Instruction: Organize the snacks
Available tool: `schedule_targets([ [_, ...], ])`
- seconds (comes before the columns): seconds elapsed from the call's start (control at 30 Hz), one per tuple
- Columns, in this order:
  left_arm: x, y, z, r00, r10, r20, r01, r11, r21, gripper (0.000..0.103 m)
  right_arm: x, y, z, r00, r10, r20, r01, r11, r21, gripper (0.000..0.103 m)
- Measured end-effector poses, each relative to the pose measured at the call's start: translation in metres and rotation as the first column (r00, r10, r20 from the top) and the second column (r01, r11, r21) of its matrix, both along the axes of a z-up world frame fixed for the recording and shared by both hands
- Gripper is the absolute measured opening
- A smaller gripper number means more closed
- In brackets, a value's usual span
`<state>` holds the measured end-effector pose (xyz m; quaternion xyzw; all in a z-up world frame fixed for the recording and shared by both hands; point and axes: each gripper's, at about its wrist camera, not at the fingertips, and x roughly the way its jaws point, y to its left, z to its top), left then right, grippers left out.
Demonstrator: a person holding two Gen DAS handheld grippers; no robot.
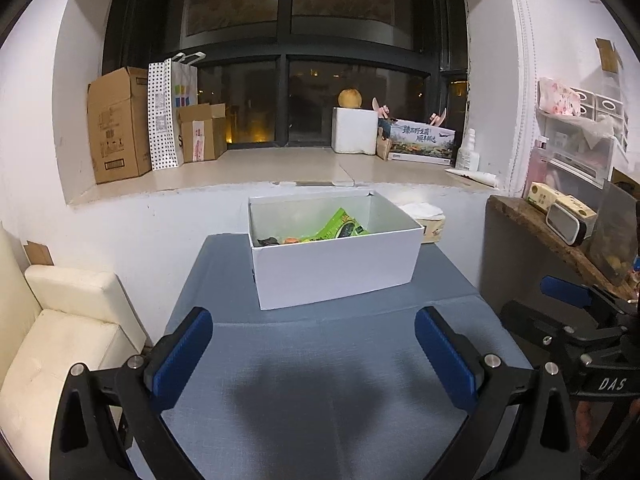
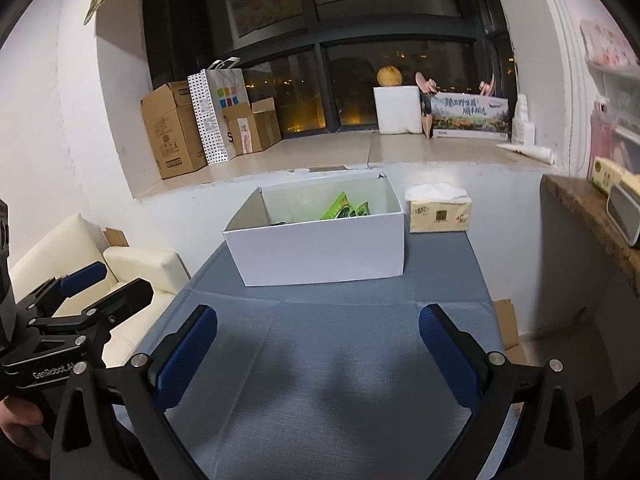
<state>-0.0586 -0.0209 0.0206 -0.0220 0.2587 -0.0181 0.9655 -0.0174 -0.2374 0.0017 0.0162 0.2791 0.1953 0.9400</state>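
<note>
A white open box (image 1: 336, 268) stands at the far end of the blue-grey table (image 1: 320, 360). Green snack packets (image 1: 340, 227) and some darker items lie inside it. The right wrist view shows the same box (image 2: 320, 252) with the green packets (image 2: 344, 209) leaning at its back right. My left gripper (image 1: 314, 350) hangs open over the near part of the table, nothing between its blue pads. My right gripper (image 2: 318, 350) is open too, also empty, and well short of the box. Each gripper shows at the edge of the other's view.
A tissue pack (image 2: 438, 210) sits right of the box. A cream sofa (image 1: 60, 340) stands left of the table. A wooden shelf (image 1: 560, 240) with small boxes is at the right. Cardboard boxes (image 1: 120, 128) and a paper bag stand on the window sill.
</note>
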Motion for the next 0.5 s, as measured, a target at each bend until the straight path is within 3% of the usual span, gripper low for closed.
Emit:
schedule_targets([
  [0.5, 0.0015, 0.0004, -0.0014, 1.000, -0.022, -0.020, 0.021, 0.999, -0.024, 0.103, -0.0022, 0.0012, 0.0021, 1.000, 0.019, 0.007, -0.019, 1.000, 0.009, 0.103],
])
